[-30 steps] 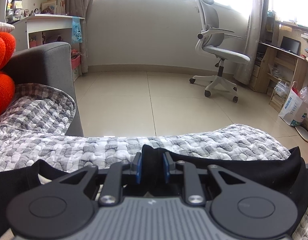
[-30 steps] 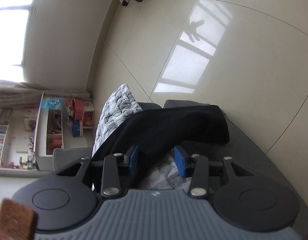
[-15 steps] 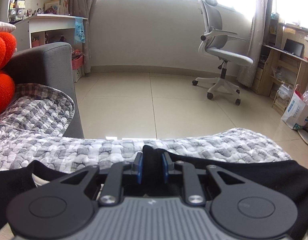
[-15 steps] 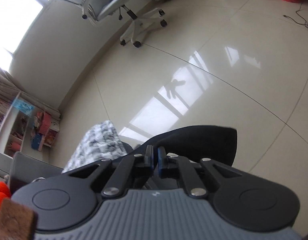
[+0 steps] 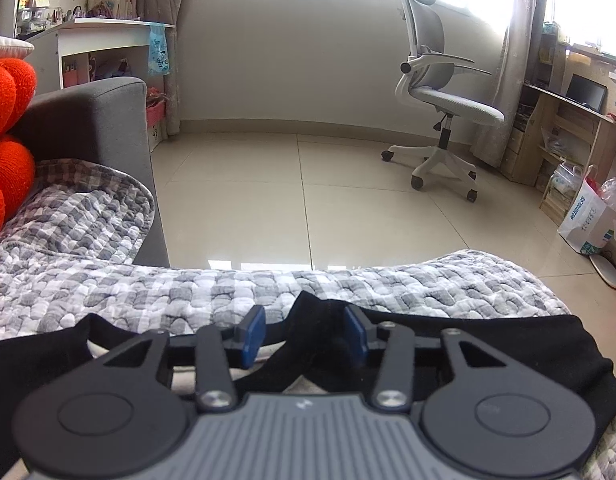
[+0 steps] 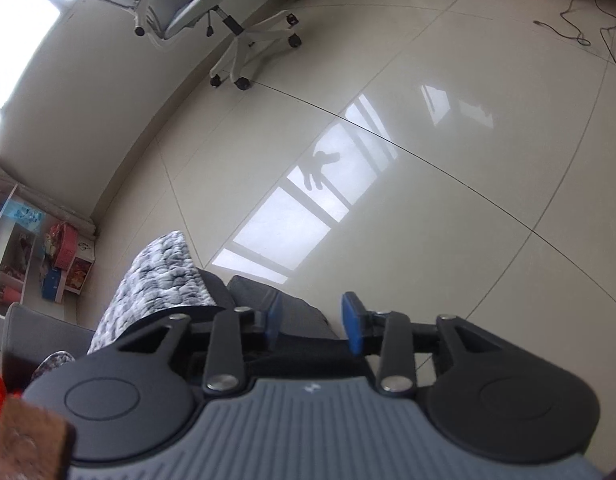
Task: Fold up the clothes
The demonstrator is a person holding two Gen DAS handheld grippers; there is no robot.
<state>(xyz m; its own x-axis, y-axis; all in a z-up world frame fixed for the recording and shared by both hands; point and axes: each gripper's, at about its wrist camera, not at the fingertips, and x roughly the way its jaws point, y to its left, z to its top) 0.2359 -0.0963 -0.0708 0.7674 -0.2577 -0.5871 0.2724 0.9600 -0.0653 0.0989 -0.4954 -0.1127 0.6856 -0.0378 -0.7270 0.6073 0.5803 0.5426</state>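
A black garment [image 5: 487, 344] lies across the grey-and-white quilted cover [image 5: 148, 288] of the sofa. One raised fold of it stands between the blue pads of my left gripper [image 5: 304, 334]. Those jaws are opening, and the left pad is clear of the cloth. In the right wrist view my right gripper [image 6: 312, 322] is also opening, with nothing between its pads. It hangs over the sofa's front edge [image 6: 292, 312] and the tiled floor. A dark strip of the garment [image 6: 219, 294] shows beside the quilt [image 6: 156, 280], to the left of the fingers.
A grey office chair [image 5: 439, 100] stands on the tiled floor beyond the sofa. The grey sofa arm [image 5: 88, 120] and red cushions [image 5: 8, 92] are at the left. A wooden desk [image 5: 567, 120] and a paper bag [image 5: 587, 220] sit at the right. Cables [image 6: 579, 32] lie on the floor.
Both grippers have opened. The left one let go of the black fold. The right one dropped the garment edge it pinched half a second ago, and that edge has fallen out of sight.
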